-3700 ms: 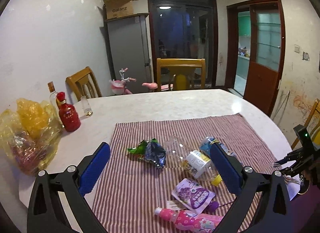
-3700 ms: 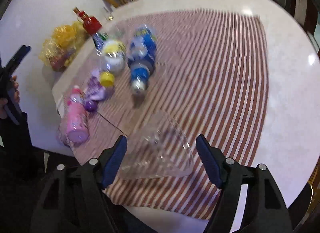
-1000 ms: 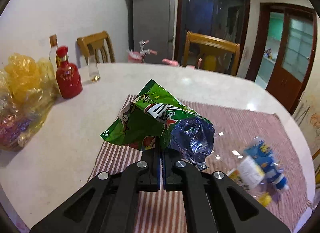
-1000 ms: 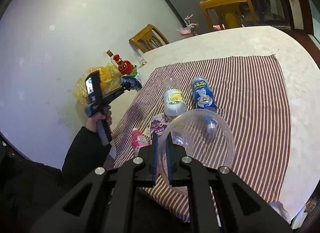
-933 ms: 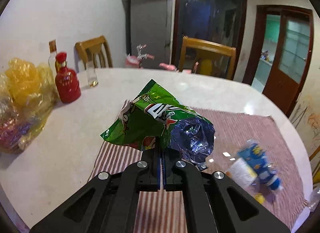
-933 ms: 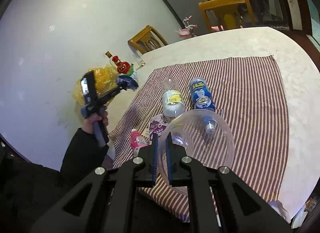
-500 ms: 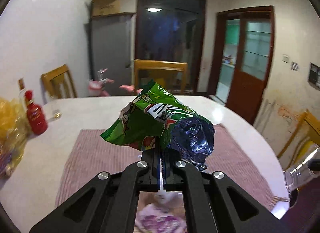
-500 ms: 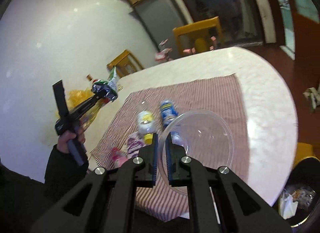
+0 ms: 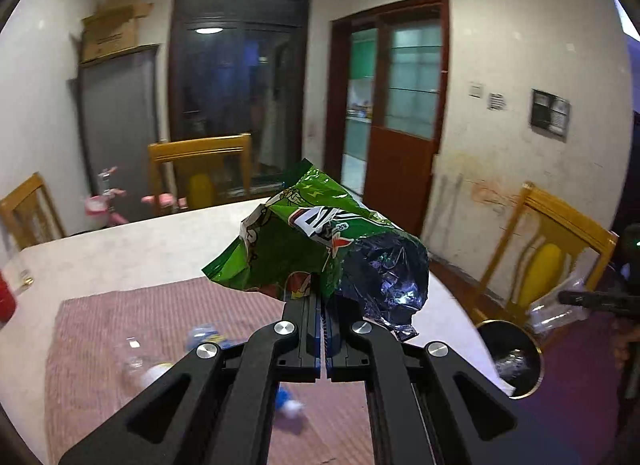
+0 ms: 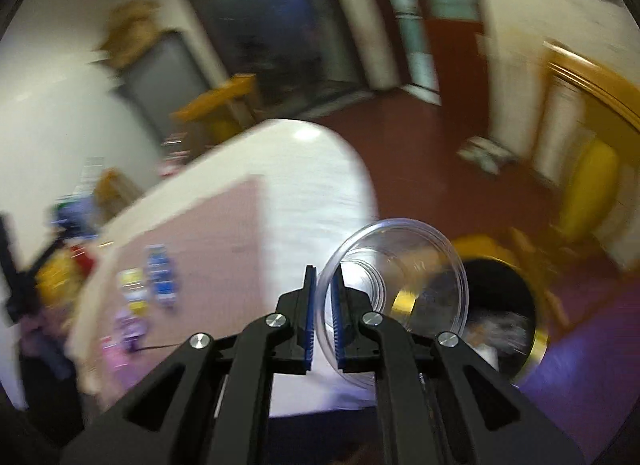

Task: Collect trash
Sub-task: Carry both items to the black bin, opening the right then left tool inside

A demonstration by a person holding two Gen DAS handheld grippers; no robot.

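My left gripper (image 9: 323, 297) is shut on a crumpled green snack bag (image 9: 316, 249) with a silver lining, held up above the table. My right gripper (image 10: 323, 277) is shut on the rim of a clear plastic bowl (image 10: 400, 289), held over the floor beside a round black trash bin with a gold rim (image 10: 500, 305). The bin also shows in the left wrist view (image 9: 508, 357), past the table's right edge, with the right gripper and bowl (image 9: 560, 309) above it. Plastic bottles (image 9: 208, 341) lie on the striped cloth (image 9: 132, 317).
The round white table (image 9: 132, 245) carries a red bottle (image 9: 6, 301) at the far left. Wooden chairs stand behind the table (image 9: 200, 169) and at the right by the bin (image 9: 548, 253). The right wrist view is motion-blurred; bottles and pouches (image 10: 156, 277) lie on the cloth.
Both grippers have swung right, away from the table's middle toward the bin. The bowl now hangs next to the bin instead of over the cloth. Both grips are unchanged.
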